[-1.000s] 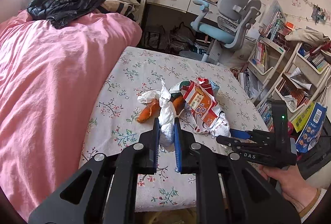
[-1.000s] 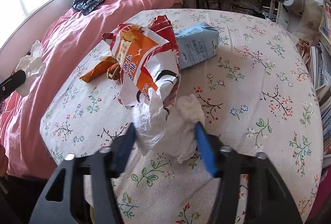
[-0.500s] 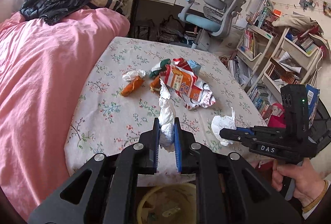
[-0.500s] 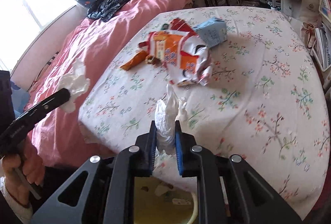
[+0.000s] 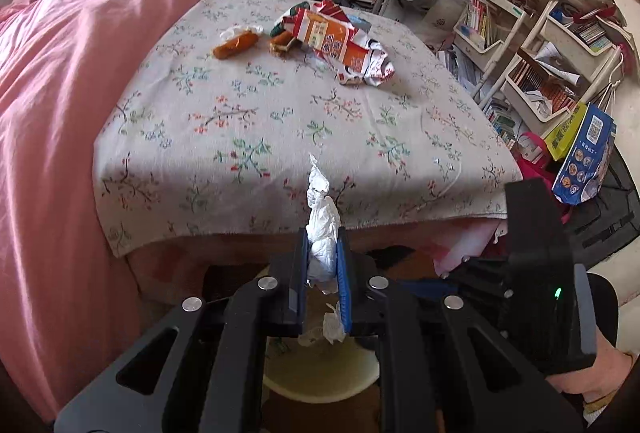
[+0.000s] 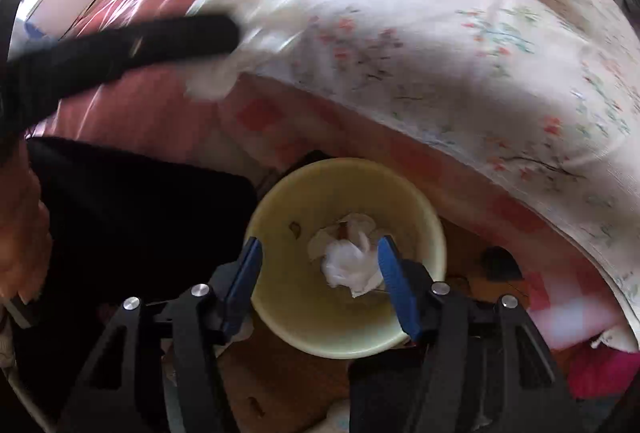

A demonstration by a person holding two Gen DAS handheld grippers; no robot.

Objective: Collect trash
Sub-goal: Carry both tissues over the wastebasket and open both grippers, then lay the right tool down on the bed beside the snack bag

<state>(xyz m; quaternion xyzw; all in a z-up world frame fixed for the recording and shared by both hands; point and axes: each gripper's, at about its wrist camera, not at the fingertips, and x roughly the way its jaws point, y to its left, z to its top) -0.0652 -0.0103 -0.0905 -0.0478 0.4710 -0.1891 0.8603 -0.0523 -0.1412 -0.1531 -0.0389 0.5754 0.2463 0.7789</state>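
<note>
Left wrist view: the left gripper [image 5: 322, 257] fingers clamp a crumpled white tissue [image 5: 322, 233] above the pale yellow round bin [image 5: 320, 385], before the floral tabletop [image 5: 280, 121]. Right wrist view: the right gripper [image 6: 320, 273] fingers are spread wide over that bin, a second white tissue wad [image 6: 352, 267] lying inside.

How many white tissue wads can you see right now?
2: one tissue clamped in the left gripper, another tissue in the yellow bin below the open right gripper. More may be hidden underneath.

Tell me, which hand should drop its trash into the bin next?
Left. Its tongs are shut on a tissue wad above the yellow bin; the right tongs are open, their tissue already inside.
</note>
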